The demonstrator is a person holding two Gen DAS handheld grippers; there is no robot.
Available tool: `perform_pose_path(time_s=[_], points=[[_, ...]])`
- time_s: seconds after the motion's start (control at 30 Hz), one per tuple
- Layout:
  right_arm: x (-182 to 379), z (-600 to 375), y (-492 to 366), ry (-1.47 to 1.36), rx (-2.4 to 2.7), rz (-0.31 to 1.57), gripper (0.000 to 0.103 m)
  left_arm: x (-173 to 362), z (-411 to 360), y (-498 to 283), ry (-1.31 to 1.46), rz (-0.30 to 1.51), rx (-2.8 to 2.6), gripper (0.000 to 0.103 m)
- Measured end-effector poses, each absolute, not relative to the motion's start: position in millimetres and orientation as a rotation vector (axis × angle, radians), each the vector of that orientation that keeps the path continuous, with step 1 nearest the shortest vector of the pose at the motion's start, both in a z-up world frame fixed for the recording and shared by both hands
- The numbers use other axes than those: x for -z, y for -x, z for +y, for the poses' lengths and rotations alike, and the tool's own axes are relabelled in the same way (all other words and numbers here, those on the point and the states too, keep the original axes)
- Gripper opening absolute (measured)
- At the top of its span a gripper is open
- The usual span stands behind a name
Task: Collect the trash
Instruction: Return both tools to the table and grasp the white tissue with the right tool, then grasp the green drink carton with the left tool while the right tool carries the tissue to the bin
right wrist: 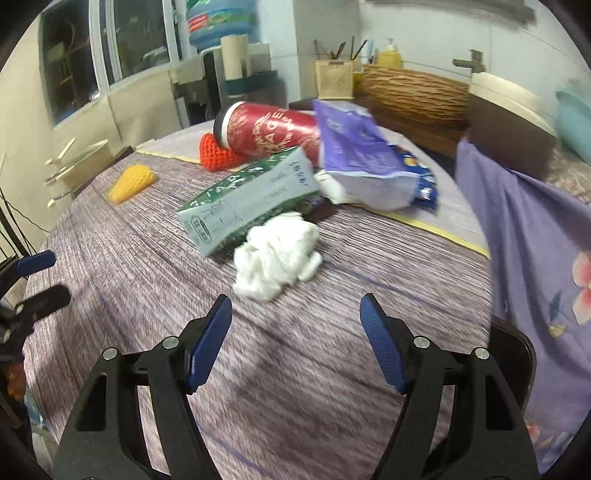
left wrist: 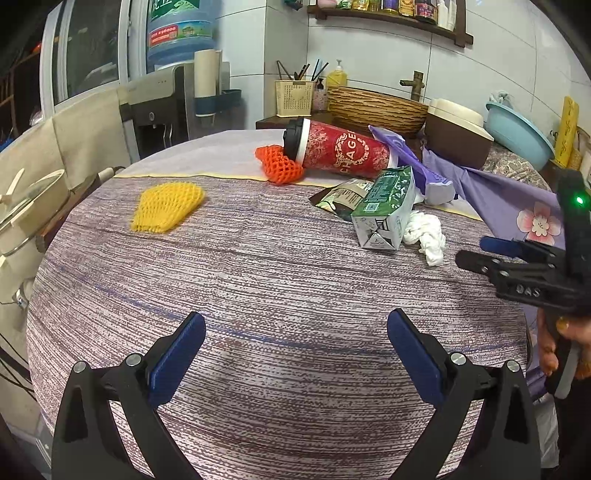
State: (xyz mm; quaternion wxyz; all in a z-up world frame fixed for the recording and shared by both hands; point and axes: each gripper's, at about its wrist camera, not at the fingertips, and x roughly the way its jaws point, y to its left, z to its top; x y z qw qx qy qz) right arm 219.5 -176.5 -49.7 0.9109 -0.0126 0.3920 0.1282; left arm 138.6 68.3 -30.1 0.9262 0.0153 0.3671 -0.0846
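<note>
Behind the round table with its striped cloth point(left wrist: 258, 266): a big blue water bottle point(left wrist: 181, 33), a woven basket point(left wrist: 376, 107), a yellow soap bottle point(left wrist: 337, 75), a light blue bowl point(left wrist: 517, 129) and a shelf of jars point(left wrist: 391, 14).

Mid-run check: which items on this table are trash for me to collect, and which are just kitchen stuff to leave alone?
Trash to collect:
red cup
orange foam net
yellow foam net
green carton
crumpled tissue
purple bag
brown snack wrapper

Leave alone:
chopstick holder
soap bottle
woven basin
blue basin
</note>
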Motion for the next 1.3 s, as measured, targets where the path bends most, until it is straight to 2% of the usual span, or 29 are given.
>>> perform_pose_path(time_s=[0.2, 0.27, 0.3, 0.33, 0.53, 0.97, 1.3], points=[[61.7, -154.9, -251.8, 0.121, -0.262, 0.854, 0.071, 32.0, 67.8, -142.6, -0.053, 0.761, 0.211, 0.098], [63.9, -152.4, -258.8, 0.130, -0.268, 0.858, 0.065, 32.3, 66.2, -145.0, -0.056, 0.765, 0.220, 0.098], [65.6, -150.9, -261.9, 0.142, -0.266, 0.865, 0.056, 32.4, 65.3, -145.9, -0.057, 0.765, 0.226, 0.098], [67.9, -150.5, -264.1, 0.147, -0.265, 0.878, 0.042, 32.5, 64.4, -146.9, -0.060, 0.766, 0.232, 0.098], [64.0, -156.2, -251.1, 0.122, -0.271, 0.862, 0.028, 31.6, 52.9, -153.9, -0.092, 0.775, 0.267, 0.098], [40.8, -196.4, -191.1, 0.033, -0.202, 0.786, 0.026, 24.2, -16.6, -210.8, -0.199, 0.830, 0.403, 0.097], [43.1, -234.3, -158.8, -0.042, -0.148, 0.783, 0.026, 39.3, -79.2, -264.2, -0.354, 0.869, 0.393, 0.096]])
